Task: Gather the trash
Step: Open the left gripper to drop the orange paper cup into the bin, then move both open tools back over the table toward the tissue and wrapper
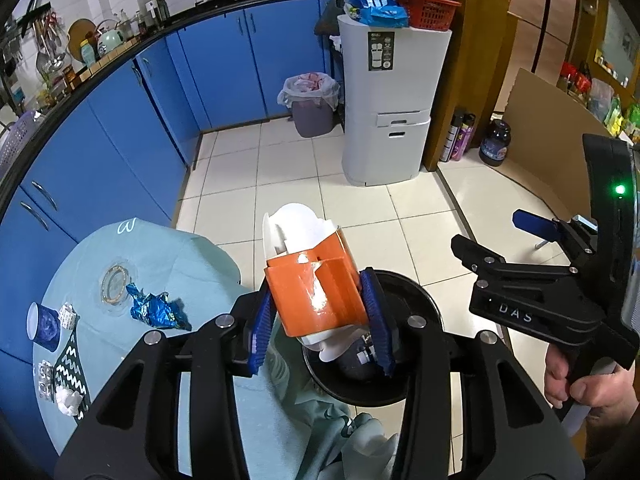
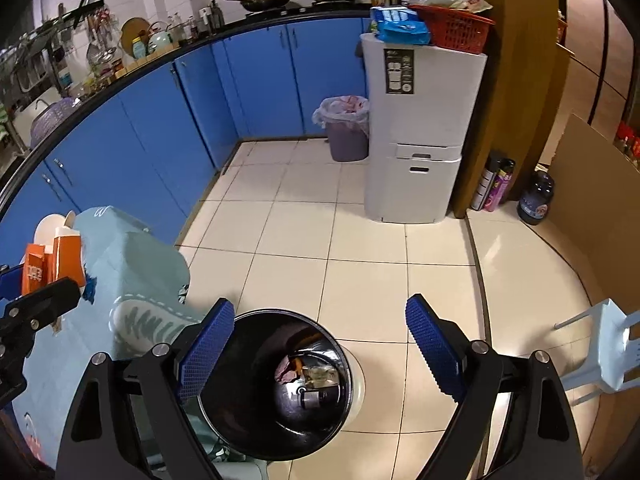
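Blue-cabinet kitchen: trash run at the draped table (image 1: 168, 256).

Foil wrapper (image 1: 158, 312) waits on the cloth; left gripper (image 1: 320, 316) pinches the orange carton (image 1: 316, 284) above the black bin (image 1: 424, 312). Centre it before letting go. Right gripper (image 2: 318, 350) hovers spread, empty.

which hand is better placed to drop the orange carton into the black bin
Left. The left gripper already holds the orange carton right above the black bin; the right gripper is open and empty.
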### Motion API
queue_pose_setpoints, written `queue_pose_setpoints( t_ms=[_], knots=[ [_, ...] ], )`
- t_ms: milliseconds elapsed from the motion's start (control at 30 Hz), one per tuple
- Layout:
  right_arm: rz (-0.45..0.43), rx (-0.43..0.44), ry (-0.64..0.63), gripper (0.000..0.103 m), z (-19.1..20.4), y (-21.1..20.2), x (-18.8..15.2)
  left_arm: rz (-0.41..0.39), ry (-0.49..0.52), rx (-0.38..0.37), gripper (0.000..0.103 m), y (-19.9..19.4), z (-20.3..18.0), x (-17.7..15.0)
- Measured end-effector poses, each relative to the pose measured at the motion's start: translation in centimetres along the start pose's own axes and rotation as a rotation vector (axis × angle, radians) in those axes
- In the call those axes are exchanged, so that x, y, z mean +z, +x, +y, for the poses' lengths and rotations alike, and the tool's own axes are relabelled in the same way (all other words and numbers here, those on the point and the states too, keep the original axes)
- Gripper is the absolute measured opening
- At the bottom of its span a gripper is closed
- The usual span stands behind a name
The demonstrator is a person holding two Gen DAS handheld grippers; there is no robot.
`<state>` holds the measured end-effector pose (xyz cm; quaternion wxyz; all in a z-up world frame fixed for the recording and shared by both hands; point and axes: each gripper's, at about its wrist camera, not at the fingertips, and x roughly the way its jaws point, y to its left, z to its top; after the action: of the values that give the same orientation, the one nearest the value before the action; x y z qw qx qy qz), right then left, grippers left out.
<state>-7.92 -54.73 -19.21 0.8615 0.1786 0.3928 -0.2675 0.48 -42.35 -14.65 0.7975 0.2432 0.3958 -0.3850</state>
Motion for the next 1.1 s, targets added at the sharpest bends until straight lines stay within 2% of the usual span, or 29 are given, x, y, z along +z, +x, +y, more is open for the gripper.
queue_pose_setpoints(
  t_ms=[67, 133, 200, 500, 700, 833, 1100],
  knots=[
    [-0.003, -0.005, 0.003, 0.085, -0.3, 0.0, 0.0, -0.012, 0.003, -0.001, 0.05, -0.3, -0.2, 0.1],
    [-0.003, -0.004, 0.008, 0.085, -0.5, 0.0, 0.0, -0.03, -0.004, 0.016, 0.081, -0.6, -0.3, 0.2],
    [-0.003, -0.007, 0.007, 0.085, -0.5, -0.1, -0.1, -0.051, -0.028, 0.004, 0.087, -1.1, 0.2, 0.1],
    [-0.02, 0.028, -0.008, 0.085, 0.9, -0.7, -0.2, -0.029, -0.088, 0.039, 0.087, -1.0, 2.1, -0.4],
    [-0.103, 0.069, -0.046, 0.085, 3.1, -1.9, 0.0, -0.036, -0.149, 0.067, 0.088, -1.5, 4.3, -1.0],
    [-0.143, 0.086, -0.105, 0.085, 5.7, -2.4, 0.4, -0.041, -0.193, 0.092, 0.088, -2.0, 6.3, -1.7],
    [-0.136, 0.151, -0.192, 0.085, 11.5, -1.7, 1.2, -0.038, -0.298, 0.178, 0.088, -2.8, 11.7, -4.1]
  ],
)
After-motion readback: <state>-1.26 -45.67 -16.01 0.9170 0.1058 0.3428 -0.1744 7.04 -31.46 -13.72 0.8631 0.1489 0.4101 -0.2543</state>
